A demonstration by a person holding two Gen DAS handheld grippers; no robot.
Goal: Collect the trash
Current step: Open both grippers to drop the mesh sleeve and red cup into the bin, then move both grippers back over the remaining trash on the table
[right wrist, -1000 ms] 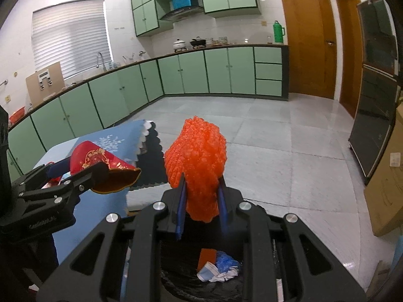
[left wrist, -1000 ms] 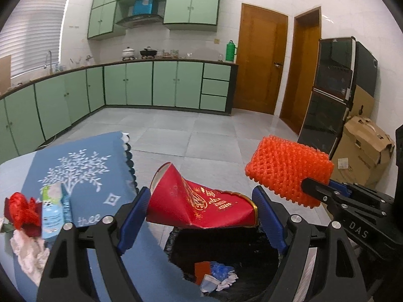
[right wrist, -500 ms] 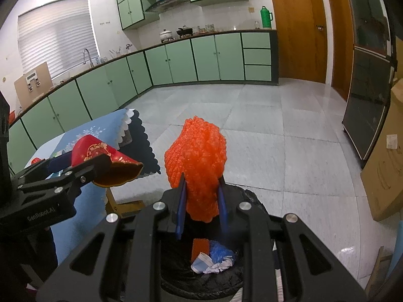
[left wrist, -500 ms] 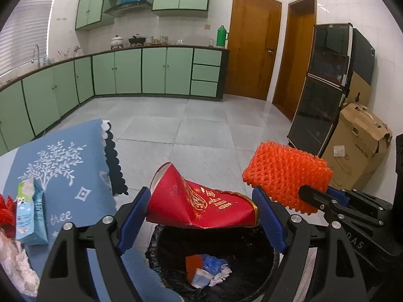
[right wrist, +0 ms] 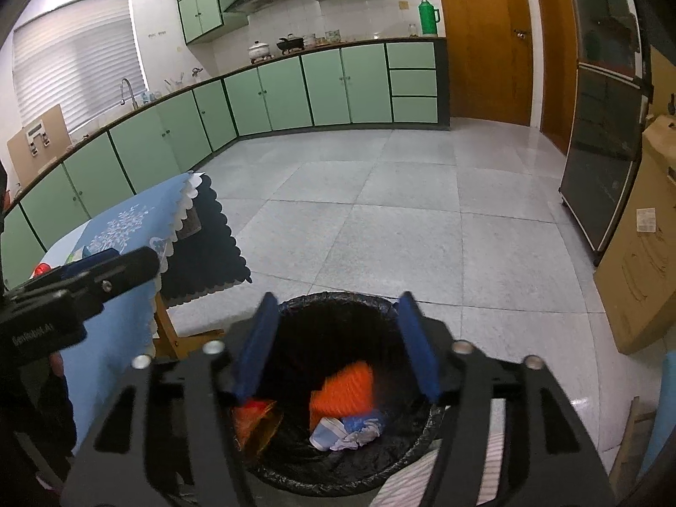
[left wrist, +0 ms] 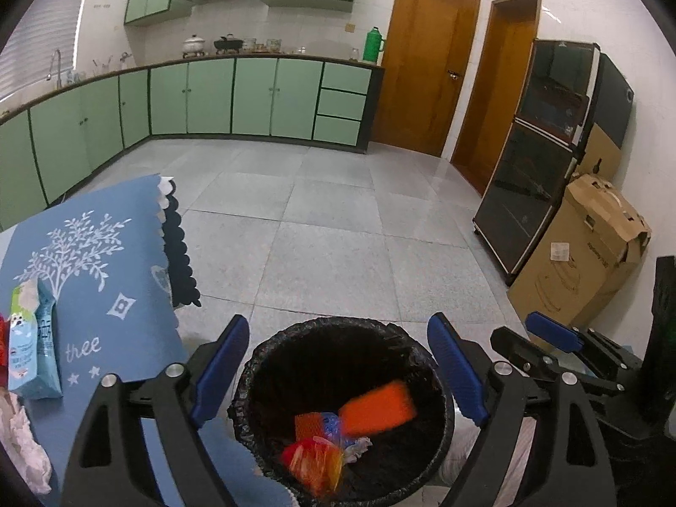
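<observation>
1. The left gripper (left wrist: pixel 338 367) hung over the trash bin (left wrist: pixel 253 380), its blue-padded jaws spread wide with nothing between them
2. The right gripper (right wrist: pixel 336 344) was also above the bin, jaws apart and empty; in the left wrist view it showed at the right edge (left wrist: pixel 549 336)
3. The bin, lined with a black bag, stood on the floor just beside the counter (left wrist: pixel 97 262)
4. Inside the bin lay the orange foam net (right wrist: pixel 344 391), blurred, next to the red paper cone (left wrist: pixel 312 462) and some crumpled white and blue scraps (right wrist: pixel 346 429)
5. The counter carried a blue cloth printed with a white tree and the word "tree", its scalloped edge hanging over the side
6. On that cloth sat a light-blue packet (left wrist: pixel 31 338) near the left edge, with white crumpled paper (left wrist: pixel 21 443) below it
7. The floor (left wrist: pixel 338 232) was pale grey tile
8. Green cabinets (left wrist: pixel 253 97) ran along the far wall under a dark worktop holding pots and a green thermos (left wrist: pixel 374 44)
9. Two wooden doors (left wrist: pixel 426 67) stood to the right, then a dark glass cabinet (left wrist: pixel 545 156) and a cardboard box (left wrist: pixel 587 253)
</observation>
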